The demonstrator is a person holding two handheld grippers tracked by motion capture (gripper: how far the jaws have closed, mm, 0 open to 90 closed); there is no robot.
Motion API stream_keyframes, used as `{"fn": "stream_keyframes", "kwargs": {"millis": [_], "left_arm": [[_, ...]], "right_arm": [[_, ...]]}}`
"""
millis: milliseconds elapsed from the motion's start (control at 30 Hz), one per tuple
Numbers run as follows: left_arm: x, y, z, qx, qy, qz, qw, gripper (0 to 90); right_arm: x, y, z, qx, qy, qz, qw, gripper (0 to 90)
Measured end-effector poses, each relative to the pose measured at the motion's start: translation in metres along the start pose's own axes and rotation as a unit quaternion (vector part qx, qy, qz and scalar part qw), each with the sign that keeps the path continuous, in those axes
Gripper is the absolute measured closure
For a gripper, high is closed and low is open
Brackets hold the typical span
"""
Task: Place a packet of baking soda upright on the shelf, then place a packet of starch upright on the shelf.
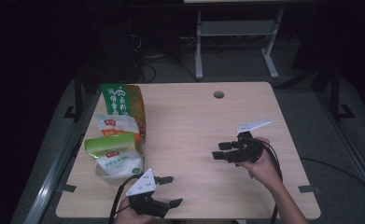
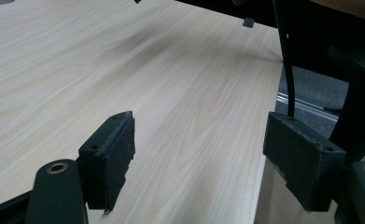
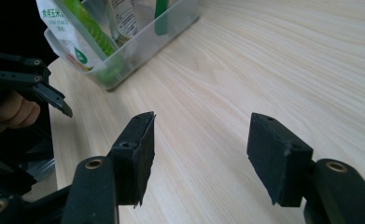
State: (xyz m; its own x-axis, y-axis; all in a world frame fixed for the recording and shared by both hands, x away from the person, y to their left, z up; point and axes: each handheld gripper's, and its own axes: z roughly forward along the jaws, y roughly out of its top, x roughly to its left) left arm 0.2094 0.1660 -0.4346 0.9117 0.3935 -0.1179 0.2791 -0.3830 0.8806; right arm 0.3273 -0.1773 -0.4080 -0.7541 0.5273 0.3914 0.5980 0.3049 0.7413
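Both pairs of jaws stood apart, holding nothing. The left gripper (image 1: 168, 191) hovered just beside the clear plastic bin (image 3: 143, 51), at its near end; the right gripper (image 1: 219, 150) was well apart from it. Green-and-white snack bags (image 1: 116, 154) stood inside the bin.

High view: fixed above the near edge, facing forward and down over the whole table (image 1: 194, 126). Left gripper view: low, close over the wood, facing what seems the table's right edge. Right gripper view: equally low, facing the clear bin (image 3: 138, 46). All share the tabletop.
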Motion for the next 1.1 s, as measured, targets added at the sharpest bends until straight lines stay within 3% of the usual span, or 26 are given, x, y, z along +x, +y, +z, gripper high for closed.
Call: {"fn": "stream_keyframes", "kwargs": {"millis": [1100], "left_arm": [[0.0,0.0,0.001,0.002,0.0,0.001,1.0,24.8]], "right_arm": [[-0.005,-0.05,-0.025,-0.01,-0.01,0.036,0.9992,40.2]]}}
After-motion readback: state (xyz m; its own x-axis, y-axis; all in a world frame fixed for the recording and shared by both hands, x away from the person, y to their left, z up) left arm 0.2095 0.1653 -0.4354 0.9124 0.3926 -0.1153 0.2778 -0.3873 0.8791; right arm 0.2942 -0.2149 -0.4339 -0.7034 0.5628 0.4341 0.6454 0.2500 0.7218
